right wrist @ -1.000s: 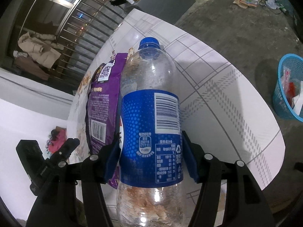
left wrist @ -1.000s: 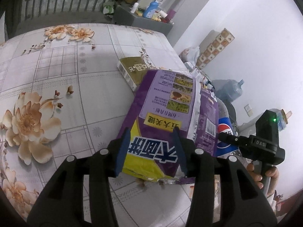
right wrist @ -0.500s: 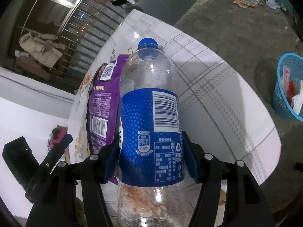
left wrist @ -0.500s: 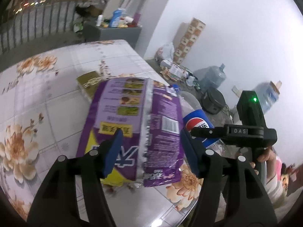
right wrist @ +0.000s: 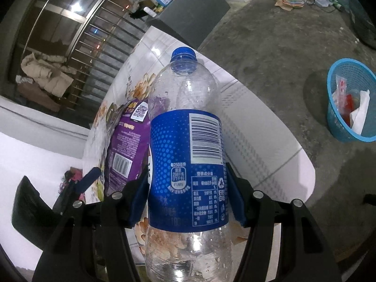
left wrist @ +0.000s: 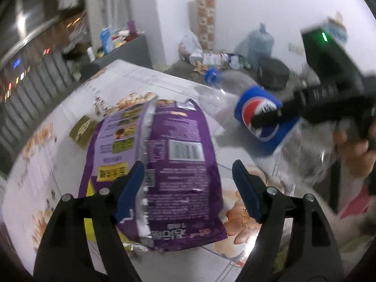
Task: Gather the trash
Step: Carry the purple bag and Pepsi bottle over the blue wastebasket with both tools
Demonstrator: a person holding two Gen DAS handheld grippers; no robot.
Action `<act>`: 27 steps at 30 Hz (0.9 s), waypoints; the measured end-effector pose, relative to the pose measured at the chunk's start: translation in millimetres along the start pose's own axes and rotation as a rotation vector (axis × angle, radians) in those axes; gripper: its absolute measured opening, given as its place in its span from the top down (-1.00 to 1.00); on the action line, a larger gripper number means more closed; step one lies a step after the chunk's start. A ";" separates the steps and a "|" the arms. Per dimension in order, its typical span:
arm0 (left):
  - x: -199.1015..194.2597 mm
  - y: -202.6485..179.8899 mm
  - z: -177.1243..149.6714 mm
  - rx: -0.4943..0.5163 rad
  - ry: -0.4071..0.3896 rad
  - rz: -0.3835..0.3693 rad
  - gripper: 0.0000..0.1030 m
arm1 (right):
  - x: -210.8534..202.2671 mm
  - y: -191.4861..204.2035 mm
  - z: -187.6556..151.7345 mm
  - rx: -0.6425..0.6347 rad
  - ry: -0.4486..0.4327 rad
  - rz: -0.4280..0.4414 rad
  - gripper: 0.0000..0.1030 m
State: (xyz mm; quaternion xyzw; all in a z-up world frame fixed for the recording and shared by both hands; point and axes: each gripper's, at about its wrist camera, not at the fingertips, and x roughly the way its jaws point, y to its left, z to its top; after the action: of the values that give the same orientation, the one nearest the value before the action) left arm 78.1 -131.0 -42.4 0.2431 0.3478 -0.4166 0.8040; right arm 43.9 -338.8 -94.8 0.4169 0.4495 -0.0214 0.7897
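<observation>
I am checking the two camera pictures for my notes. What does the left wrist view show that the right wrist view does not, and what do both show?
Only the left wrist view shows the big water jug by the wall, the olive box on the table, and a hand holding the right gripper.

Only the right wrist view shows the blue basket on the floor, with wrappers in it, and the right gripper's pads pressing on the bottle's label.

Both show the purple bag, the plastic bottle, the flowered table and the left gripper, whose jaws have just been opening around the bag.
</observation>
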 end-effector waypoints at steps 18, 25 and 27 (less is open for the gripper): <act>22.2 -7.7 -17.8 0.123 0.014 0.195 -0.12 | -0.8 -8.7 0.0 0.018 -0.004 0.040 -0.14; 15.4 -11.5 -15.4 0.134 -0.019 0.207 0.44 | -0.6 -7.9 -0.1 0.017 -0.004 0.040 -0.14; 12.8 -9.3 -14.0 0.121 -0.028 0.205 0.56 | -0.6 -8.3 0.1 0.017 -0.005 0.039 -0.14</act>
State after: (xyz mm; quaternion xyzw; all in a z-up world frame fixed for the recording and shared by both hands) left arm 70.6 -132.9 -62.0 0.3194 0.2839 -0.3556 0.8312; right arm 40.3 -344.5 -99.6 0.4321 0.4391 -0.0106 0.7876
